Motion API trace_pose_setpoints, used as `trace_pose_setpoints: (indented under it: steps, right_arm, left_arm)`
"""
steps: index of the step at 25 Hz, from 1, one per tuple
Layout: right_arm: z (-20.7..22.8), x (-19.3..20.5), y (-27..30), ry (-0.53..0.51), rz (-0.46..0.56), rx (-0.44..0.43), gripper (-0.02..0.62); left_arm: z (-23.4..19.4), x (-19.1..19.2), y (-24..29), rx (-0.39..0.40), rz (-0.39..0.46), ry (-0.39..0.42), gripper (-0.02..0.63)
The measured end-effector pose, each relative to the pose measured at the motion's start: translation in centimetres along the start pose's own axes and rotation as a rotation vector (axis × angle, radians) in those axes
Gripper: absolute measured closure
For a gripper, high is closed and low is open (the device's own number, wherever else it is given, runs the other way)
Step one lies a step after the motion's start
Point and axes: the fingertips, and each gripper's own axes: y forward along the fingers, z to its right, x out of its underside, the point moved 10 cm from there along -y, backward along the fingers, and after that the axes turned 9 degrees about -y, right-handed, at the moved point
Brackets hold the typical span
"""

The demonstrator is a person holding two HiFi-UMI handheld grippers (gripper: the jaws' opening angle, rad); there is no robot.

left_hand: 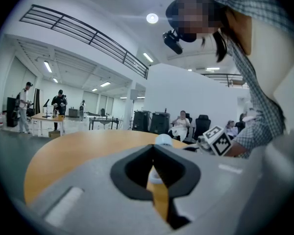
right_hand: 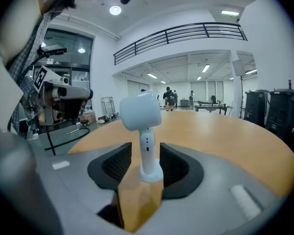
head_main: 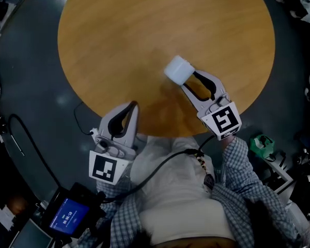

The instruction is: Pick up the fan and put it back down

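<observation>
Fan [right_hand: 139,112] stands upright on worktop [right_hand: 225,131], centre frame, between right gripper [right_hand: 144,153] jaws, which are spread clear of the stem. Left gripper [left_hand: 154,151] jaws pressed together. Risk: a pad clips the stem on pullback and the top-heavy fan tips.

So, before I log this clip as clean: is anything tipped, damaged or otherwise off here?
Nothing stands out. The fan stands upright on the round table, its stem between the open jaws of the right gripper with a gap on each side. No spill or damage shows.
</observation>
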Motion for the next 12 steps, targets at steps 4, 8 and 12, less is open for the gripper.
trace_pose_setpoints:
  steps: [4, 8, 12]
  right_arm:
    - [0.4, -0.1, -2.1, 0.000, 0.007, 0.066, 0.451]
    - [0.7, -1.2, -4.0, 0.037, 0.031, 0.101, 0.491]
    - [1.3, -1.9, -5.9, 0.009, 0.077, 0.147, 0.534]
  left_arm:
    - [0.4, -0.5, 1.1, 0.053, 0.022, 0.017, 0.606]
    - [1.2, -1.1, 1.8, 0.084, 0.043, 0.029, 0.606]
    - [2.0, -1.8, 2.5, 0.116, 0.070, 0.053, 0.606]
